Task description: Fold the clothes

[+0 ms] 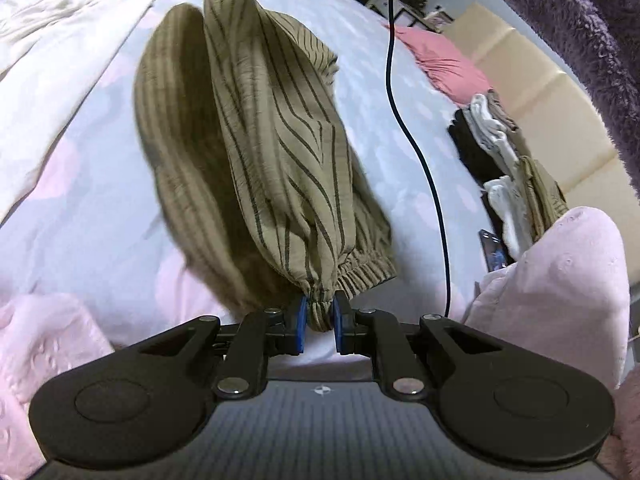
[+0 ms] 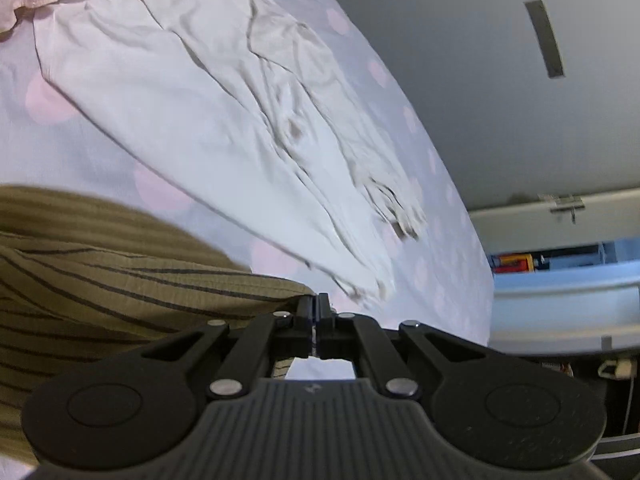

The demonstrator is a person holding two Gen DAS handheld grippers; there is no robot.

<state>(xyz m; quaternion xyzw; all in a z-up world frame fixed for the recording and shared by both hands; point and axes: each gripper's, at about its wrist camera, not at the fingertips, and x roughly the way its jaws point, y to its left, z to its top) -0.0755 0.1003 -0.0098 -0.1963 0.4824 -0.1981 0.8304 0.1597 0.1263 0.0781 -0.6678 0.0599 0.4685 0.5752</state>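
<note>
The left gripper [image 1: 320, 320] sits closest in its view, its blue pads [image 1: 301, 322] pinching the gathered elastic waistband of a pair of olive striped trousers [image 1: 276, 152]. From that pinch the trousers hang and stretch forward, away from the gripper, in two loose lobes over a pale bedsheet [image 1: 92, 208] with faint pink dots. A black cable [image 1: 416, 148] dangles just right of the trousers, apart from them. Farther right of the gripper lie a stack of folded clothes [image 1: 516, 172] and a pink garment [image 1: 444, 60] ahead of it; a pink sleeve [image 1: 560, 284] sits close on the right, and purple fleece [image 1: 580, 20] fills the upper right corner. White clothing [image 1: 68, 12] lies ahead to the left. In the right wrist view, the right gripper [image 2: 317, 314] has its jaws pressed nearly together on an edge of the same trousers [image 2: 120, 280], whose striped cloth spreads out to the gripper's left. Ahead of this gripper a white garment [image 2: 224, 120] lies crumpled and stretched out on the sheet [image 2: 92, 152], apart from the trousers. To its right the bed ends, with a grey wall [image 2: 460, 80] beyond.
</note>
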